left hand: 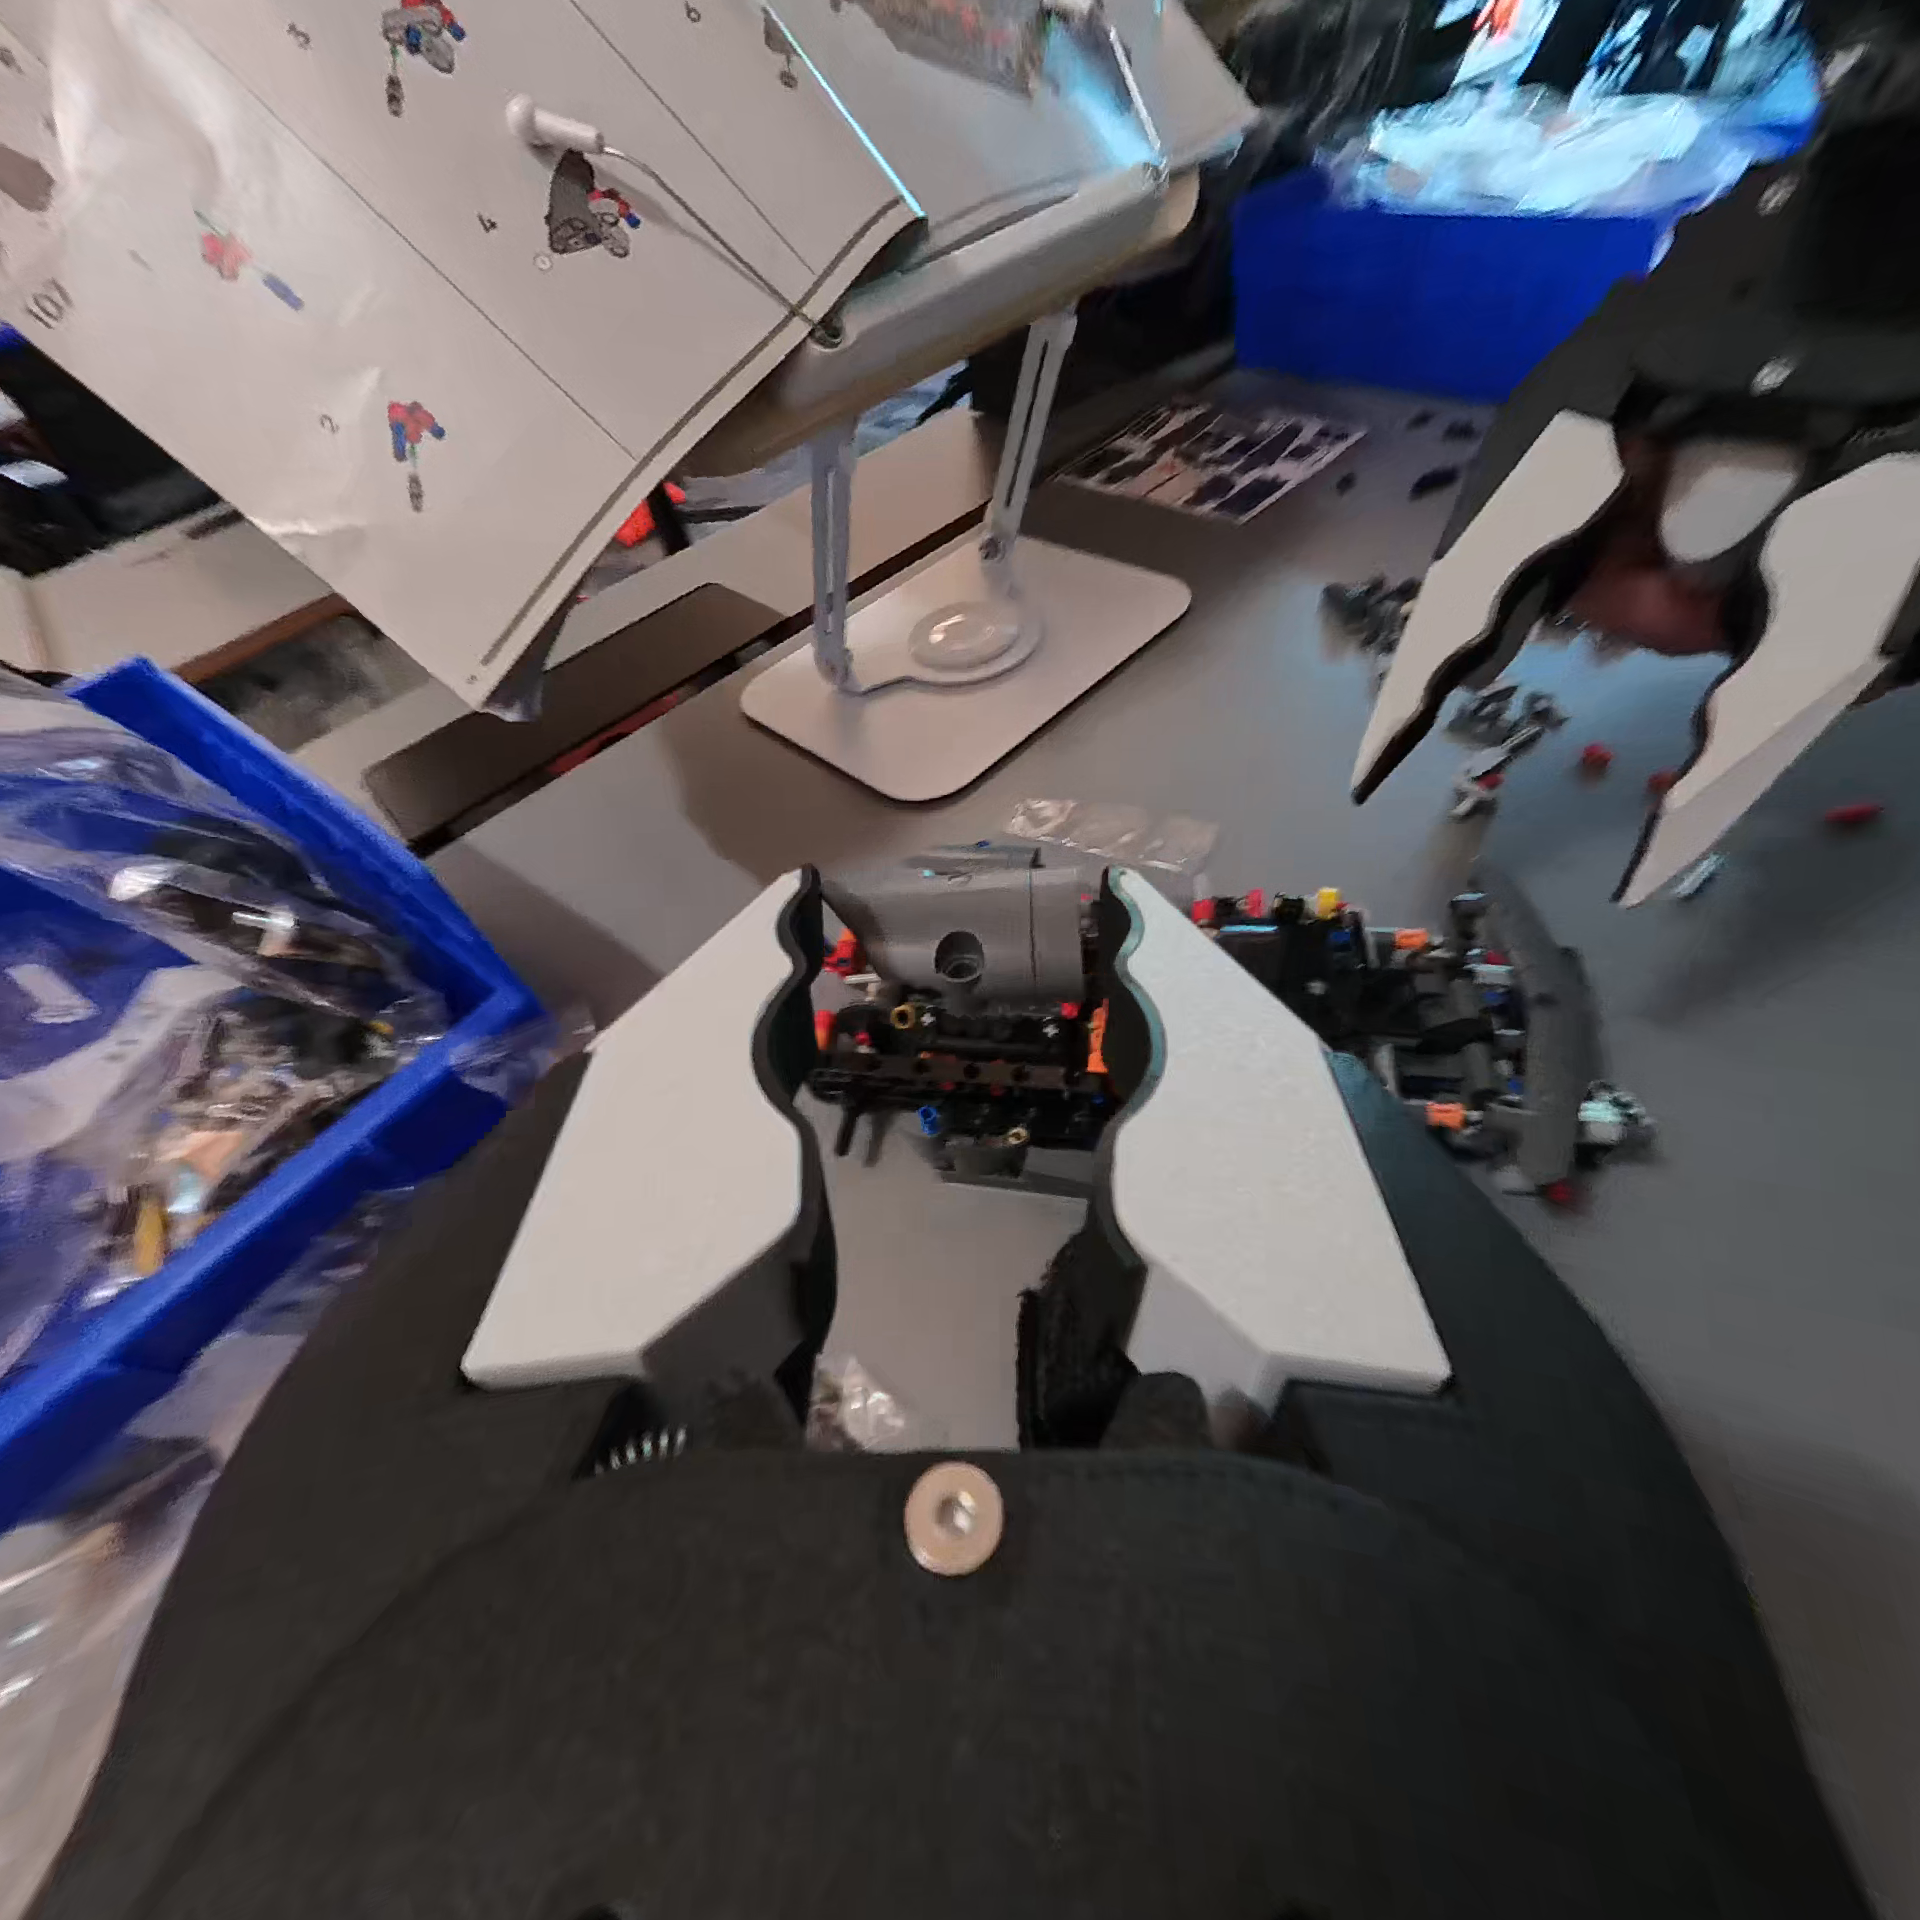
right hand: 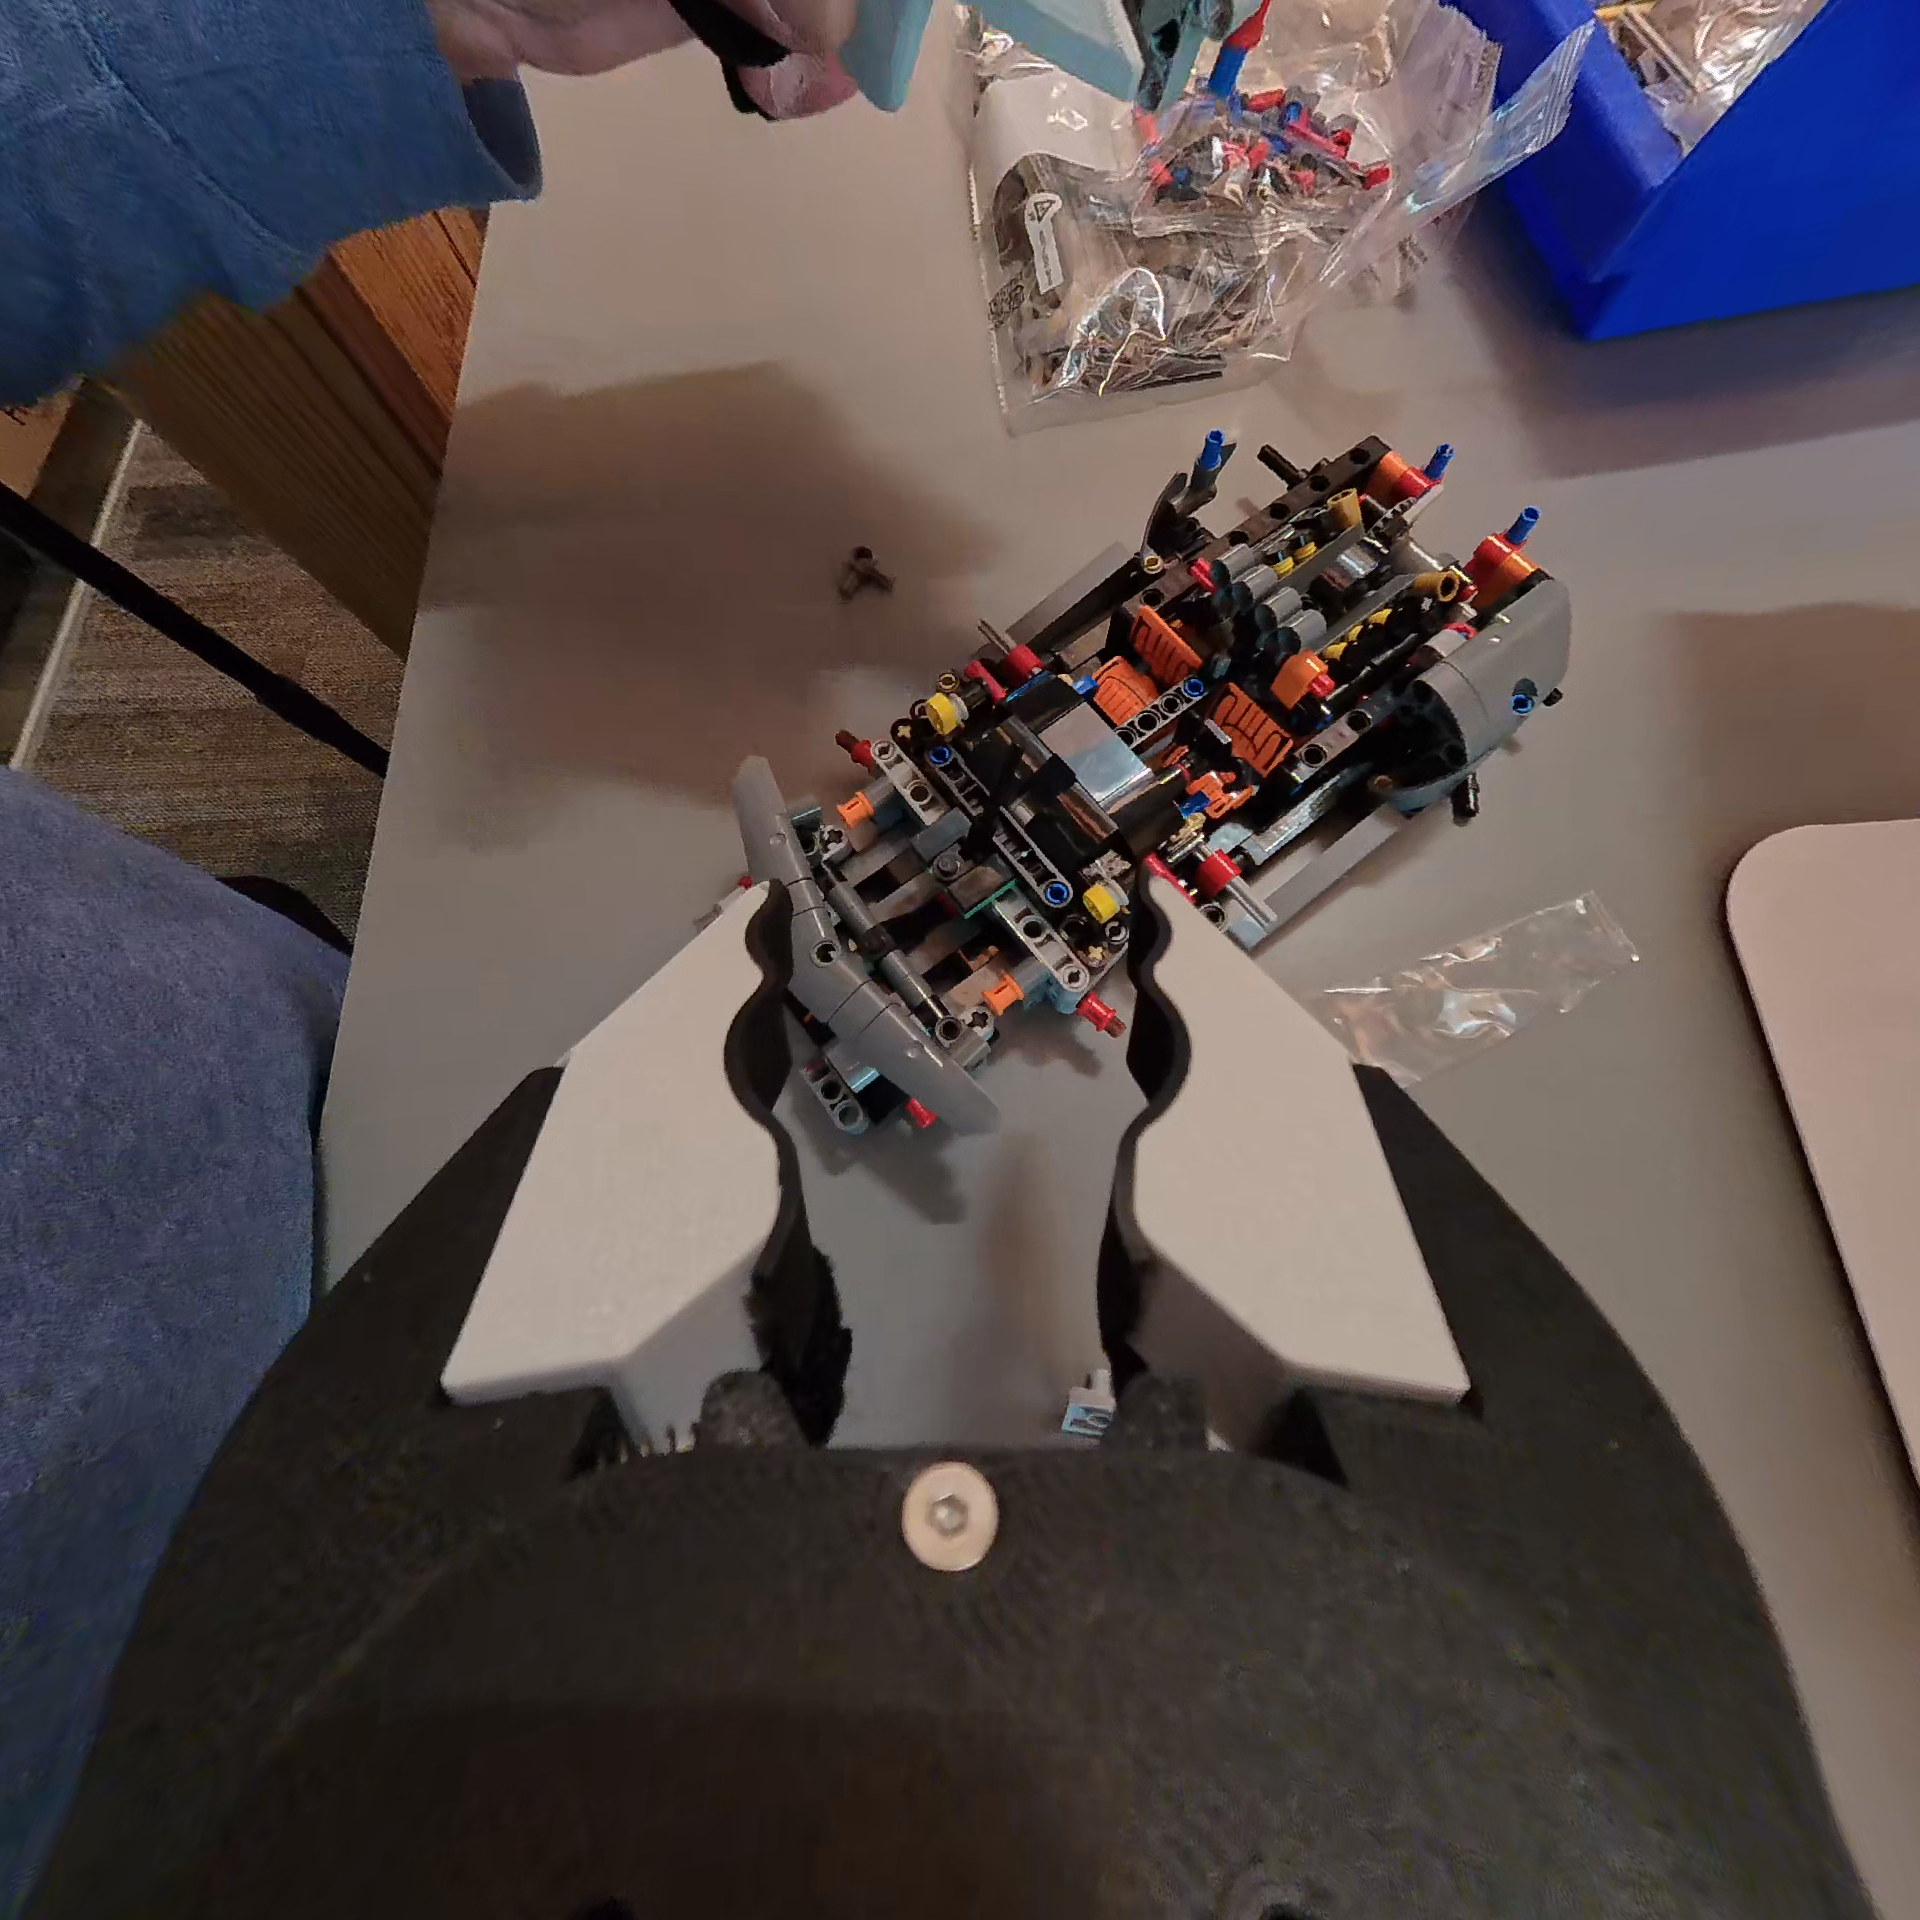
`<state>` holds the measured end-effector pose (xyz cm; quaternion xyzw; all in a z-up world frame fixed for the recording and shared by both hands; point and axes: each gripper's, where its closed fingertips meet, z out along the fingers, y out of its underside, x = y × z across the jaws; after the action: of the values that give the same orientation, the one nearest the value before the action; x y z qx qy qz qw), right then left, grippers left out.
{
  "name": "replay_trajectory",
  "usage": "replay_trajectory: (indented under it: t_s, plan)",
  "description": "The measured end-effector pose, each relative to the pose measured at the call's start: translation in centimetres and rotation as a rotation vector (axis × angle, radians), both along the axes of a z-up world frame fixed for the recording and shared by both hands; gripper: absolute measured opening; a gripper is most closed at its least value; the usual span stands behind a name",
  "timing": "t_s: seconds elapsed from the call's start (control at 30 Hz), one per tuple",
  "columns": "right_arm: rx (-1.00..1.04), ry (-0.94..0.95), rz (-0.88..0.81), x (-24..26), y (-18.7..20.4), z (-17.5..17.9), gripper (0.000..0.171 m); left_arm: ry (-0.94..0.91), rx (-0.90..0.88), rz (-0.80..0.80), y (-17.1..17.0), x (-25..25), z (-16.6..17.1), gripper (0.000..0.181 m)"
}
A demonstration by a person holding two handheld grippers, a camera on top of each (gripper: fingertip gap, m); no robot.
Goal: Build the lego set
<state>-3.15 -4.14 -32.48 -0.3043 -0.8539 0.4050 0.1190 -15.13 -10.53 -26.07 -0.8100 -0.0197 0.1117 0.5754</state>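
Since both sets of tongs are spread apart and empty, the step in hand looks like getting a two-point grip on the Technic chassis [right hand: 1195,727] before adding anything. Left gripper [left hand: 961,904] sits low at one end of the chassis, fingers straddling the grey curved housing [left hand: 956,935] with gaps either side, not touching as far as I can tell. Right gripper [right hand: 951,904] is above the opposite end of the chassis, fingers either side of the grey curved bumper panel [right hand: 873,997], also clear of it; height above the chassis I can't judge. The chassis lies flat on the grey table [right hand: 675,312]. Suggest: close the left on solid beam structure, not on the protruding blue pins or orange connectors, which will likely pop or twist. Squeeze slowly, since the build is only pinned together. Keep the right free for picking parts. A small black loose piece [right hand: 862,574] sits on the table just off the chassis side nearer the table edge; the opened parts bag [right hand: 1174,239] is beyond the chassis's far end, with the blue bin [right hand: 1714,208] near the bag. Instruction booklet [left hand: 436,260] on its stand [left hand: 966,675] is behind the chassis in the left view; check it first. The empty clear bag [right hand: 1475,987] beside the chassis may snag fingers.
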Motion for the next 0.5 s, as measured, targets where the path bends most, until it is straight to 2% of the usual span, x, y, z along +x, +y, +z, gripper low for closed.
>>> replay_trajectory:
  t_s: [0.5]
  plan:
    - [-0.007, -0.003, -0.008, 0.23, 0.16, -0.16, 0.063, 0.109, -0.091, 0.017, 0.16, 0.32, -0.67, 0.052]
